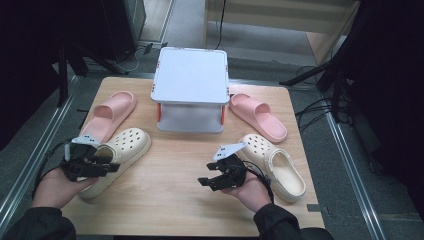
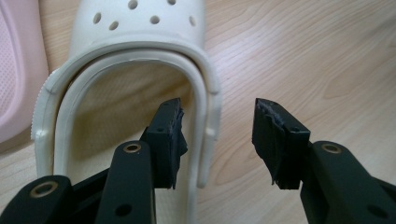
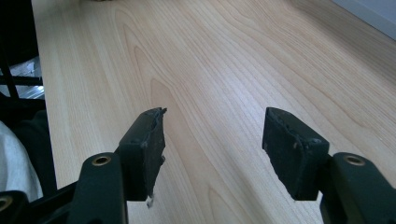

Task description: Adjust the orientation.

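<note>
Two tongs, both released. Left tongs straddle the side wall of the cream clog, one jaw inside its hollow. Right tongs over bare counter.

text: none legible | labels: none | numbers: none

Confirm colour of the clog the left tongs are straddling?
Cream, with round holes across the toe. The clog shows best in the left gripper view.
</note>
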A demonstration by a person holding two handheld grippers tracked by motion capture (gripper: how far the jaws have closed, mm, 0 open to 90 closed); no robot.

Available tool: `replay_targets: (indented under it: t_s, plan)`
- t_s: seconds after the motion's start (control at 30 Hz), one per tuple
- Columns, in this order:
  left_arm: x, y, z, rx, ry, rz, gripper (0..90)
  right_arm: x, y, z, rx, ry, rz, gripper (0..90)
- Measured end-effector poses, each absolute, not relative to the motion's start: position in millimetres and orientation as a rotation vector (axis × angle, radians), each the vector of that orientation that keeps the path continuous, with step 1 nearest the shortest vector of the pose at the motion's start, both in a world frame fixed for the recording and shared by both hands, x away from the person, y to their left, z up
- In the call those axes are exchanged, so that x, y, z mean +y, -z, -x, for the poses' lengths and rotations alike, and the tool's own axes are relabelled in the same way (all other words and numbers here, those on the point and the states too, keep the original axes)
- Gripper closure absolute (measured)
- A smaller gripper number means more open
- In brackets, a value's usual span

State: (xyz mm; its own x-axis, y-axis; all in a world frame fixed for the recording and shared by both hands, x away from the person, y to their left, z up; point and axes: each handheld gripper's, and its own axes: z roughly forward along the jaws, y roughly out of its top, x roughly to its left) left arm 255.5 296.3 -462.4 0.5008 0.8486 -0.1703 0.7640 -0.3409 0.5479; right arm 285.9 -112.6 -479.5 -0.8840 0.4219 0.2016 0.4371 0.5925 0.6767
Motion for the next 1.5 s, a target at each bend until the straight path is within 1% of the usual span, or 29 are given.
replay_targets:
  t_s: [0.07,0.13,0.17,0.4,0.5,0.57,0.73,0.83,1.0,1.03,1.13,1.2,1.23,1.37,1.4,1.43,1.5]
  plan:
    - [297,464,-258,1.327,-0.184,-2.171,55.3,-113,480,-286,-2.790,1.188,0.749,39.4]
    - [298,466,-263,1.331,-0.190,-2.161,63.0,-113,481,-286,-2.791,1.182,0.752,39.4]
    - [298,468,-267,1.339,-0.161,-2.139,64.5,-112,482,-285,-2.793,1.175,0.754,39.4]
    - [293,471,-277,1.333,-0.129,-2.155,67.9,-114,484,-283,-2.804,1.155,0.762,39.5]
    - [290,470,-279,1.318,-0.134,-2.175,74.5,-115,485,-282,-2.808,1.145,0.770,39.9]
    - [288,468,-279,1.325,-0.156,-2.194,76.4,-116,486,-281,-2.807,1.141,0.777,40.5]
    - [288,465,-278,1.330,-0.170,-2.196,77.4,-118,486,-280,-2.808,1.136,0.793,41.2]
    - [288,457,-275,1.328,-0.192,-2.189,77.5,-120,486,-281,-2.806,1.144,0.795,41.3]
    - [280,446,-270,1.307,-0.173,-2.148,77.6,-121,485,-282,-2.797,1.152,0.806,41.7]
    - [277,444,-270,1.302,-0.152,-2.137,77.6,-121,485,-282,-2.798,1.153,0.808,41.7]
    - [263,439,-273,1.259,-0.118,-2.144,77.5,-122,486,-284,-2.782,1.162,0.824,41.7]
    - [257,438,-274,1.247,-0.123,-2.156,77.5,-124,486,-286,-2.776,1.174,0.837,41.7]
    - [244,436,-278,1.210,-0.109,-2.192,77.5,-125,485,-286,-2.771,1.176,0.850,41.8]
    - [218,437,-288,1.161,-0.073,-2.216,77.4,-130,484,-288,-2.758,1.203,0.878,42.0]
    - [218,437,-288,1.161,-0.073,-2.216,77.5,-130,483,-289,-2.754,1.210,0.883,42.1]
    - [205,439,-292,1.148,-0.062,-2.235,77.4,-131,483,-289,-2.752,1.218,0.884,42.1]
    - [192,439,-295,1.120,-0.059,-2.263,77.4,-132,482,-289,-2.748,1.222,0.891,42.2]
